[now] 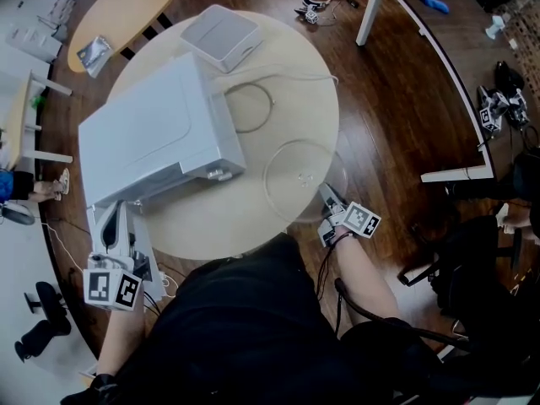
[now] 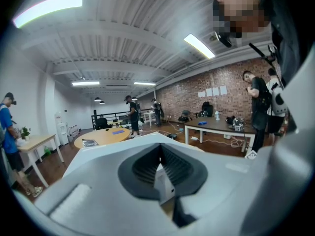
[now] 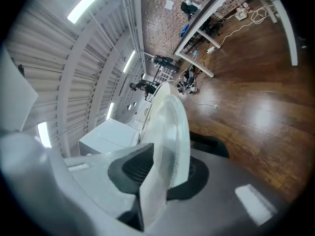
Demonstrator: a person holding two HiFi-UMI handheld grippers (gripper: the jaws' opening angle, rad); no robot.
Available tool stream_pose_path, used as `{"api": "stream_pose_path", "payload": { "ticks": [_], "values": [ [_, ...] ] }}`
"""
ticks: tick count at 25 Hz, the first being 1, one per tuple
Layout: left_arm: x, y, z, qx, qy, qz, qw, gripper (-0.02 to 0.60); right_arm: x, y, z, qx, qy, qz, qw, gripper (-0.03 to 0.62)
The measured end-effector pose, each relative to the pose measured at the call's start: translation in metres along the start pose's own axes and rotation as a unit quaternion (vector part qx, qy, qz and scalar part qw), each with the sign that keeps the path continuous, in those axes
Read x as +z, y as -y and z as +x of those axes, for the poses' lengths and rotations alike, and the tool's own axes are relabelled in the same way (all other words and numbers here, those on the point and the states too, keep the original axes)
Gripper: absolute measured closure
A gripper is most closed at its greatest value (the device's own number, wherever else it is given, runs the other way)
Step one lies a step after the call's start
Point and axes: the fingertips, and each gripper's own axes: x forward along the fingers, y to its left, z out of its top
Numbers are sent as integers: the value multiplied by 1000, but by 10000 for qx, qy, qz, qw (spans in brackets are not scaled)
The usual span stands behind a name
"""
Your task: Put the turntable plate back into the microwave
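Note:
The white microwave stands on the left of the round table, its front toward me. The clear glass turntable plate lies on the table's right side. My right gripper is at the plate's near rim. In the right gripper view the plate runs edge-on between the jaws, and the right gripper is shut on its rim. My left gripper is at the microwave's near left corner. In the left gripper view its jaws are shut on a thin white edge, seemingly the microwave's door.
A flat white box sits at the table's far edge, with a looped cable beside the microwave. An oval wooden table lies beyond, a dark-topped white desk to the right, a chair at my right. Several people stand across the room.

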Motion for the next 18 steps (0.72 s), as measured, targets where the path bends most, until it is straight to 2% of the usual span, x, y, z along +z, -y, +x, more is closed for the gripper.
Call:
{"api": "stream_pose_path", "payload": {
  "ticks": [4, 10, 14, 18],
  "values": [
    [0, -3, 4, -84, 64, -28, 9999, 575, -6, -4, -4, 5, 84, 166, 9998, 530],
    [14, -15, 14, -250, 285, 20, 9993, 575, -1, -10, -9, 28, 492, 399, 9980, 549],
    [5, -23, 8, -259, 258, -56, 9993, 575, -1, -13, -12, -40, 704, 625, 9956, 559],
    [-3, -33, -2, -222, 236, -118, 9994, 574, 3, -22, -15, 126, 956, 757, 9925, 568]
  ]
}}
